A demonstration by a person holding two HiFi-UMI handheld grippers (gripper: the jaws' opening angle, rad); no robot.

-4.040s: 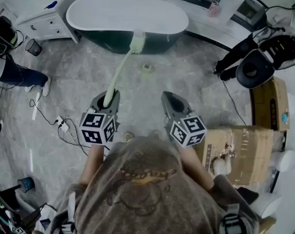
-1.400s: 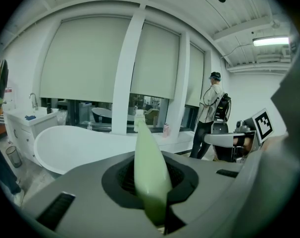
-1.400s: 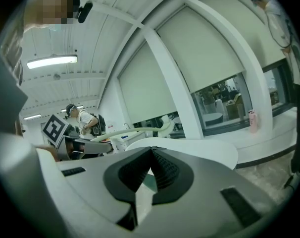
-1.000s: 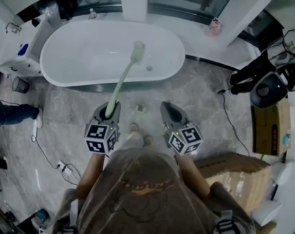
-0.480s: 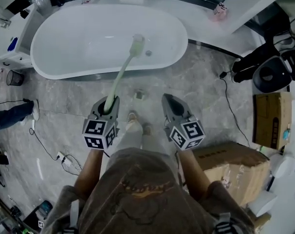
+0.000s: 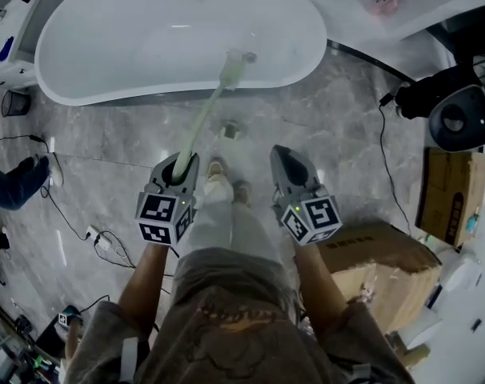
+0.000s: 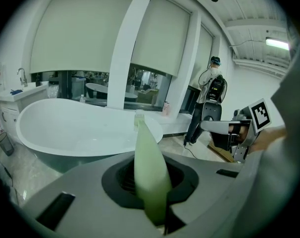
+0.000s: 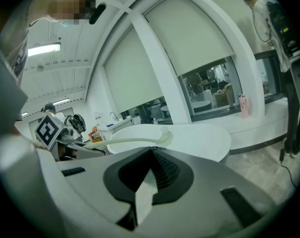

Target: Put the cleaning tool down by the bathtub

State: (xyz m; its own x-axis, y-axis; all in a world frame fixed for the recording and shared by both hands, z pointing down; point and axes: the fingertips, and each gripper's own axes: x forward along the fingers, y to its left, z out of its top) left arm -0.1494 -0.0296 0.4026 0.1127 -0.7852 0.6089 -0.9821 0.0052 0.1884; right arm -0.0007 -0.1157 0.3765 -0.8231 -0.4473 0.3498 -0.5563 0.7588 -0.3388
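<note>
My left gripper [image 6: 182, 166] is shut on the handle of a long pale green cleaning brush [image 6: 199, 122]. The brush points away from me, and its white head [image 6: 233, 66] hangs over the near edge of the white bathtub [image 6: 130, 46]. In the left gripper view the green handle [image 7: 149, 172] runs out between the jaws toward the bathtub [image 7: 66, 128]. My right gripper [image 6: 284, 157] is held level beside the left, shut, with nothing in it. From the right gripper view the brush [image 8: 135, 142] crosses in front of the bathtub [image 8: 199, 138].
A small object [image 6: 229, 130] lies on the marble floor just before the tub. Cardboard boxes [image 6: 378, 262] stand at my right, black equipment [image 6: 458, 114] beyond them. Cables and a plug strip [image 6: 98, 234] lie at the left, near another person's leg [image 6: 18, 178].
I have come closer to the bathtub, which now sits nearer in the head view. The brush head has gone from short of the tub to over its near edge. Both grips are unchanged.
</note>
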